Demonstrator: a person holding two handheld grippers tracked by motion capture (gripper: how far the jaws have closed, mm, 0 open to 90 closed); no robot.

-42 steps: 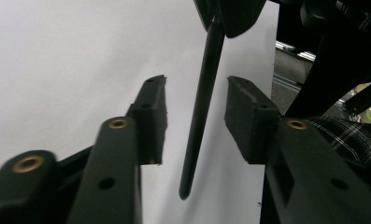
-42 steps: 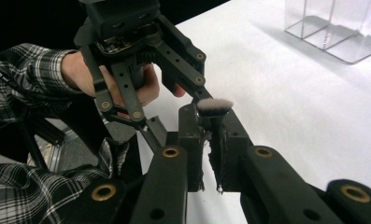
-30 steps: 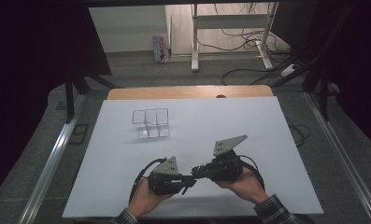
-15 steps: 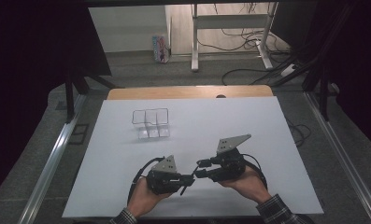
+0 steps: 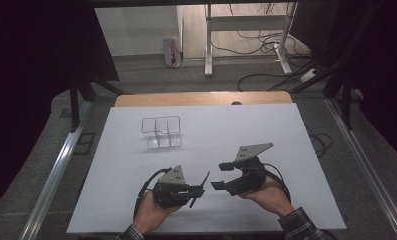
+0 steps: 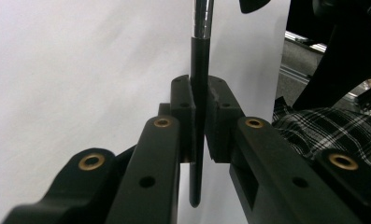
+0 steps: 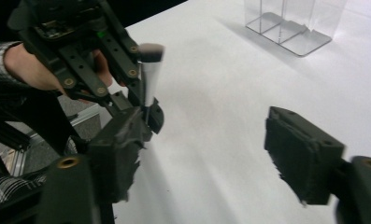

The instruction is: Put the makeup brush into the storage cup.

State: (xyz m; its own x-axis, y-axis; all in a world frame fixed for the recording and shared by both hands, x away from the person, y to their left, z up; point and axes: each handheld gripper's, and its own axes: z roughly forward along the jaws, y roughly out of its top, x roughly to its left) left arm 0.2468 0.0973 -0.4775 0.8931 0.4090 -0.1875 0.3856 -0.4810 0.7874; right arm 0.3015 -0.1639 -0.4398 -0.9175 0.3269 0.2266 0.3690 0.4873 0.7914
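High view: both hands enter from the near edge of the white table (image 5: 286, 130). The left gripper (image 5: 198, 189) lies level, pointing toward the right gripper (image 5: 221, 175), and its jaws clamp a slim black makeup brush (image 5: 200, 188) that crosses them at a slant. The right gripper stands just beside the brush, jaws spread and apart from it; they have just been opening, with nothing between them. A clear three-compartment organizer (image 5: 161, 132) stands well beyond both grippers, mid-table. Left gripper view: the two jaws press on the brush's black handle (image 6: 199, 116), which runs upright between them to a silver ferrule above. Right gripper view: the right gripper (image 7: 206, 154) has wide-set jaws framing bare table; the left gripper (image 7: 146, 114) holds the brush (image 7: 149, 79) upright, bristles uppermost, beside the left-hand jaw. The organizer (image 7: 295, 23) stands farther off.
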